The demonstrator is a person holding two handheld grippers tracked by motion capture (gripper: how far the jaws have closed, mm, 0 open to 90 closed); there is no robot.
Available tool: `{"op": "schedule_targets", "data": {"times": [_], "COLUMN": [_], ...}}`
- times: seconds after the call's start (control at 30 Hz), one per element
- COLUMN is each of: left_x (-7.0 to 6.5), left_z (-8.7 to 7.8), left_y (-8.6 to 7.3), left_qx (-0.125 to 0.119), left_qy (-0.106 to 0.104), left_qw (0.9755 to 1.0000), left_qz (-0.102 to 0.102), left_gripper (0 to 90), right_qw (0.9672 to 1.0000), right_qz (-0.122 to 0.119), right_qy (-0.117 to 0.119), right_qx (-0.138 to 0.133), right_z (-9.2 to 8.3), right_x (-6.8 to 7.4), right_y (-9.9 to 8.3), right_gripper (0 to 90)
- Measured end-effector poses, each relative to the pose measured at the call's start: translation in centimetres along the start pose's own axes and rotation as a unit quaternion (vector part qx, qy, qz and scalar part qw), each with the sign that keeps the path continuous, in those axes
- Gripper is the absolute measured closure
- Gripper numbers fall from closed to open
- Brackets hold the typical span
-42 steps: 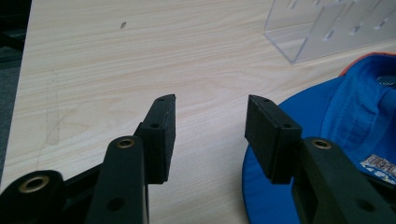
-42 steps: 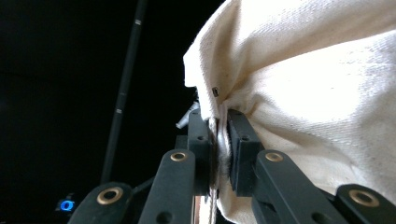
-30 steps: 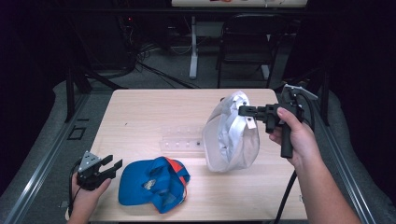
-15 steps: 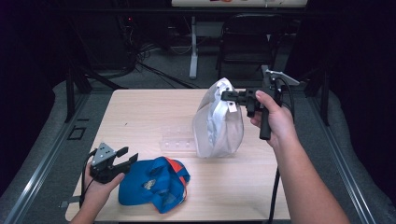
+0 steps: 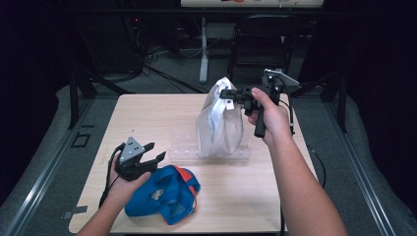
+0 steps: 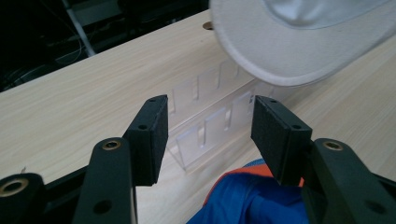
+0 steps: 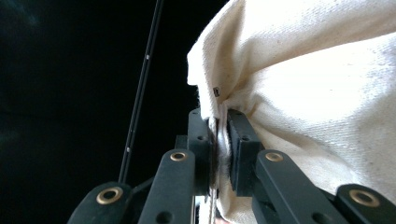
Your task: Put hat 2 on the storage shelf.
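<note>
Right gripper pinches the white cap, hanging over the clear rack. Left gripper, jaws just widened, empty, above the blue cap.

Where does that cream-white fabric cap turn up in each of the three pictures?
High view: the cream-white fabric cap hangs right of centre, above the clear plastic rack.
Left gripper view: its brim fills the top right corner.
Right gripper view: its cloth covers the right half, pinched between the jaws.
Shared landmark: the clear plastic rack, in the high and left gripper views.
</note>
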State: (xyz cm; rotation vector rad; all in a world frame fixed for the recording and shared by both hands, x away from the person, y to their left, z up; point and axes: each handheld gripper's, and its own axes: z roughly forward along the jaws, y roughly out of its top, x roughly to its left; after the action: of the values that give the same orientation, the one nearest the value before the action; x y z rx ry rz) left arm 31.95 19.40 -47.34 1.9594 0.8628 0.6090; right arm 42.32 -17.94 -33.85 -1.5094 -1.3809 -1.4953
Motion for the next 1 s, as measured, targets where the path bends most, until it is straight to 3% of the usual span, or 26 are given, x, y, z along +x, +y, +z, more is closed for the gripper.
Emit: {"op": "schedule_targets", "data": {"times": [0.37,0.57,0.8,1.0], "left_x": [-1.1,-1.1,-1.6,-2.4], "left_z": [1.4,1.6,1.8,2.5], "left_y": [0.9,0.7,0.7,0.8], "left_qx": [0.020,0.023,0.021,0.022], "left_qy": [0.004,0.002,-0.005,-0.010], "left_qw": [0.9994,0.9993,0.9993,0.9989], "left_qz": [0.029,0.030,0.029,0.040], "left_gripper": [46.7,46.7,46.0,45.8], "right_qw": [0.9999,0.9997,0.9993,0.9990], "right_qz": [0.001,0.002,0.000,-0.005], "right_qy": [-0.015,-0.024,-0.037,-0.043], "right_qx": [-0.007,-0.008,-0.007,-0.005], "right_z": [3.3,4.5,5.3,5.4], "right_x": [0.4,0.6,0.4,0.3], "right_y": [0.5,0.4,0.3,0.1], "right_gripper": [81.9,81.9,81.9,81.8]}}
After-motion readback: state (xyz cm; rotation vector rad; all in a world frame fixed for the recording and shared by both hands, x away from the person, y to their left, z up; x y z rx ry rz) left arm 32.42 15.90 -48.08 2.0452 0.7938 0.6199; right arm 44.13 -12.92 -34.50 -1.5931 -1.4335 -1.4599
